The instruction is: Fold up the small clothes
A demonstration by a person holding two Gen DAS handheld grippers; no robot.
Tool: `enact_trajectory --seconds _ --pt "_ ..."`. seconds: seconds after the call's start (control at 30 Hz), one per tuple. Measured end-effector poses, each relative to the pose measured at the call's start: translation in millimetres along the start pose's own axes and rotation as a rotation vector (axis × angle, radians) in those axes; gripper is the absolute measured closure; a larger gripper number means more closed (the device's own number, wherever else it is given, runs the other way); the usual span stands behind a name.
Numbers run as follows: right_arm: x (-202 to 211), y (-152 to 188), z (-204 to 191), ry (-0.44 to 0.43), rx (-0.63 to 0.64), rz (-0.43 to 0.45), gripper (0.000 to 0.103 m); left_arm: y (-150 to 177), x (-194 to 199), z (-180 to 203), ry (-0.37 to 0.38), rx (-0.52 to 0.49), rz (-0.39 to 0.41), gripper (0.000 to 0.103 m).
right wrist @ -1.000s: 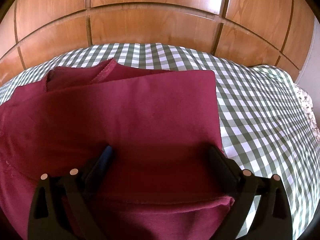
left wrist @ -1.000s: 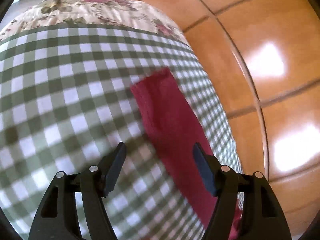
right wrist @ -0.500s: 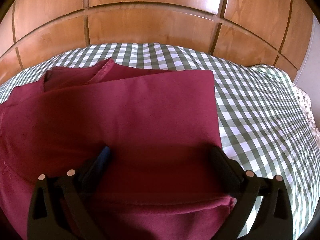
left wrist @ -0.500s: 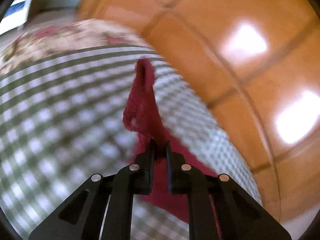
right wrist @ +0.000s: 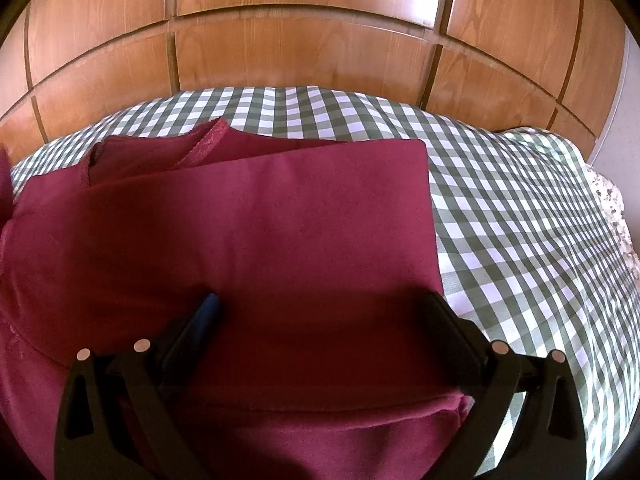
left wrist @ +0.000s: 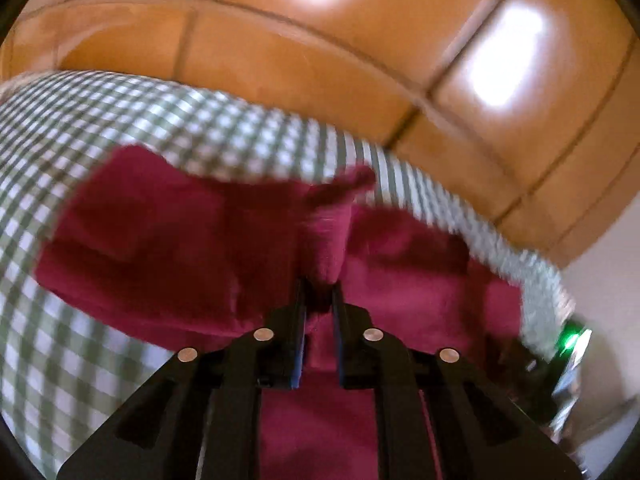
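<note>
A dark red, soft cotton garment point(right wrist: 256, 240) is shown partly folded on a green-and-white checked bed cover point(right wrist: 500, 208), in front of a glossy wooden panelled wall point(right wrist: 304, 52). A strip of the garment is pinched in the left gripper point(left wrist: 319, 292), whose jaws are just beginning to open, and is held above the garment's middle. The right gripper point(right wrist: 320, 312) is spread wide above the near edge, empty. Next, the strip probably needs laying flat across the garment.

Each tool point(left wrist: 319, 292) point(right wrist: 320, 312) is matte black, with 4 silver rivets and blue-edged finger pads point(right wrist: 206, 312).
</note>
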State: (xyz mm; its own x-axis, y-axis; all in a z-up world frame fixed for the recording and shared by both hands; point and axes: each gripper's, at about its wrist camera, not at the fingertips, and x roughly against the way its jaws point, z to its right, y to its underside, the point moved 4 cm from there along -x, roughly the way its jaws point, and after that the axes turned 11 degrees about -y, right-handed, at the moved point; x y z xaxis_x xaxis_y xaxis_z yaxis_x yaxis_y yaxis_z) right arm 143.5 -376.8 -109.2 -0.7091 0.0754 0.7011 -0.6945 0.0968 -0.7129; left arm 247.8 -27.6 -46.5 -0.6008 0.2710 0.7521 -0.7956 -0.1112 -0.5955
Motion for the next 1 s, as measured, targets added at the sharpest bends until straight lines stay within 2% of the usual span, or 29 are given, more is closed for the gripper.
enact_trajectory --seconds 0.03,0.07,0.1,0.17,0.33,0.37,0.43,0.5,0.57,0.6,0.63,0.7,0.8,0.93,0.97,1.0 --pt "0 0 0 -0.002 -0.001 0.000 0.003 8 -2 8 -0.019 -0.035 -0.005 0.079" --pt "0 0 1 -0.004 -0.003 0.001 0.003 13 -3 12 -0.032 -0.055 -0.004 0.059" --pt "0 0 1 -0.007 -0.004 0.001 0.003 16 -2 14 -0.045 -0.062 0.002 0.044" --pt "0 0 1 -0.009 -0.008 0.001 0.003 29 10 13 -0.059 -0.060 0.043 0.042" --pt "1 -1 0 -0.004 -0.005 -0.002 0.003 64 25 6 -0.083 -0.095 0.064 0.042" --pt "4 -3 -2 0.013 0.005 -0.004 0.005 72 25 3 -0.094 -0.108 0.067 0.042" --pt "15 -9 -14 0.015 0.041 0.006 0.016 85 19 -4 -0.107 -0.102 0.050 0.042" --pt "29 -15 -36 -0.076 0.060 0.029 0.017 90 12 -13 -0.079 -0.051 0.025 0.042" --pt "43 -21 -69 -0.258 0.058 0.037 0.017 89 12 -18 -0.048 -0.017 0.028 0.042" --pt "45 -23 -94 -0.433 0.041 -0.010 0.019 88 11 -20 -0.041 -0.008 0.027 0.042" --pt "44 -23 -110 -0.532 0.028 -0.053 0.021 89 11 -20 -0.037 -0.004 0.027 0.042" --pt "36 -22 -151 -0.670 0.038 -0.143 0.028 90 11 -21 -0.033 -0.003 0.032 0.042" --pt "13 -22 -194 -0.753 0.009 -0.268 0.044 92 12 -21 -0.026 -0.003 0.039 0.040" --pt "-18 -27 -223 -0.751 -0.034 -0.341 0.055 93 11 -21 -0.005 0.001 0.043 0.038" --pt "-24 -30 -226 -0.749 -0.047 -0.357 0.063 94 11 -21 0.001 0.002 0.044 0.035" --pt "-30 -33 -229 -0.729 -0.050 -0.359 0.078 94 10 -21 0.011 0.002 0.042 0.034"
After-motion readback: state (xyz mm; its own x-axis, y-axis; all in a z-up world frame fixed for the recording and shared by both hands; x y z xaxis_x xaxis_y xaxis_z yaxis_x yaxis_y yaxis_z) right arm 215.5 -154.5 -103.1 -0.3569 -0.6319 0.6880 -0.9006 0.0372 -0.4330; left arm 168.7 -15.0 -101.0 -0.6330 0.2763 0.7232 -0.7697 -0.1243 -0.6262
